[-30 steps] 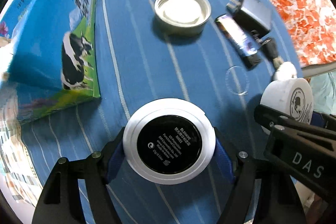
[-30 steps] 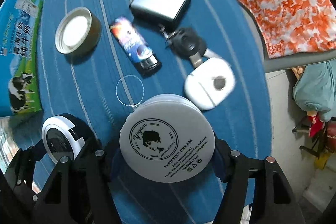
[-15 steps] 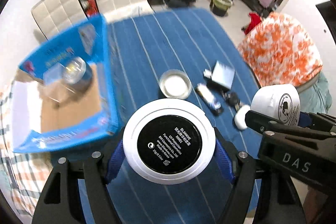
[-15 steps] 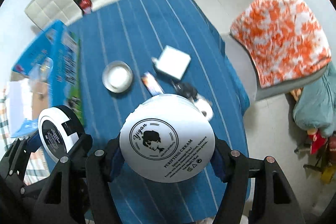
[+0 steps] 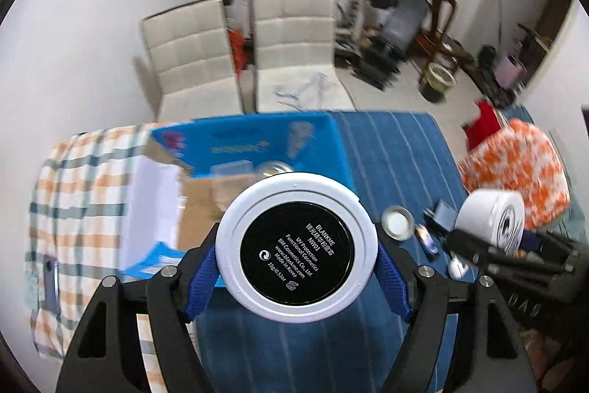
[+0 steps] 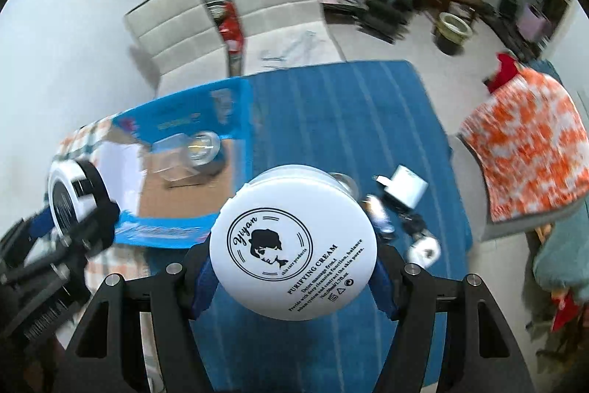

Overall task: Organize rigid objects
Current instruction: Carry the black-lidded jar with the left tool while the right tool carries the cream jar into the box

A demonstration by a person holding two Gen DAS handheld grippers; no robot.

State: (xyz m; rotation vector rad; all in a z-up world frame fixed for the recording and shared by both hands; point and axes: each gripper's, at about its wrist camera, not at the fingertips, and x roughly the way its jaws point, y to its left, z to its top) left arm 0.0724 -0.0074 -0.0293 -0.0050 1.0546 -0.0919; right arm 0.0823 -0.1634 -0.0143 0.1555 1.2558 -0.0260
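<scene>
Blue carton [image 6: 176, 124] at left already holds two items; both grippers, left [image 5: 296, 247] and right [image 6: 292, 242], clamp cosmetic jars aloft, while several small objects [image 6: 401, 209] wait on the tablecloth.

The compact [image 5: 296, 246] hides much of the blurred box [image 5: 243, 150].

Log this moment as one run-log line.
left gripper: shut on black-faced white round compact | right gripper: shut on white round cream jar | both above blue striped tablecloth
</scene>
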